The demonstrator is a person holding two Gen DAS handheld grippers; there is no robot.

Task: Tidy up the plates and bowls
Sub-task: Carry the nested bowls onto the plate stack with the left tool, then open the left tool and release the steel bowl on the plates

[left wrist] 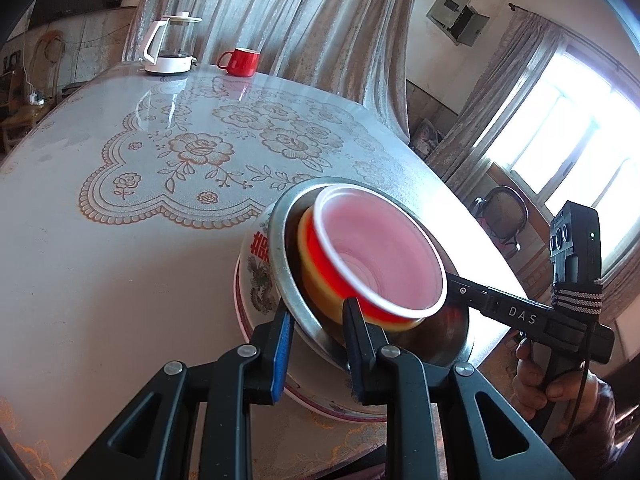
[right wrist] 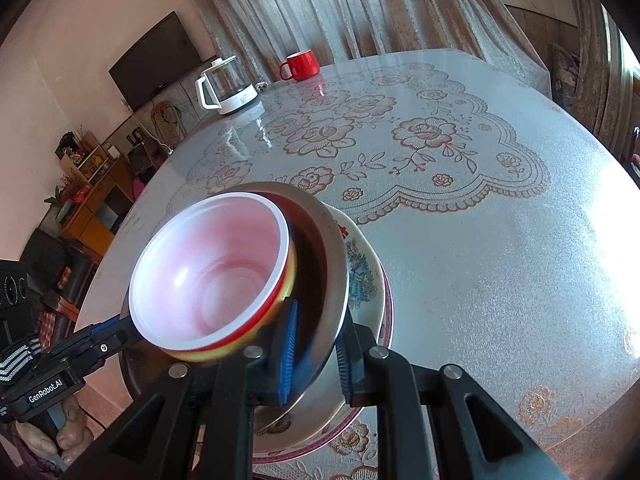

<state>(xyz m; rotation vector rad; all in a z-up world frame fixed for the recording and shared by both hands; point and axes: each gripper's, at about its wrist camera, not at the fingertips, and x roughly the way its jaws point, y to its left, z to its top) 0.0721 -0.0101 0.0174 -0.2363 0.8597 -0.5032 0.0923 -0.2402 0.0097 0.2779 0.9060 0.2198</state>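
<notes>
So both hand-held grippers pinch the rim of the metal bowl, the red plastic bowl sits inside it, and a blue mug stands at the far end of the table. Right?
Nearly. The mug is red, not blue, as both wrist views show. The rest holds: the left hand-held gripper and the right hand-held gripper pinch the metal bowl by its rim, with the red plastic bowl inside, on the table.

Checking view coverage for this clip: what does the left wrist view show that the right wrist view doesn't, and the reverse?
Left wrist only: a bright window and a wall box.
Right wrist only: a TV and a wooden cabinet.
Both: the nested bowls, the kettle, the red mug, and both tongs, left and right, clamped on the metal bowl's rim.
</notes>
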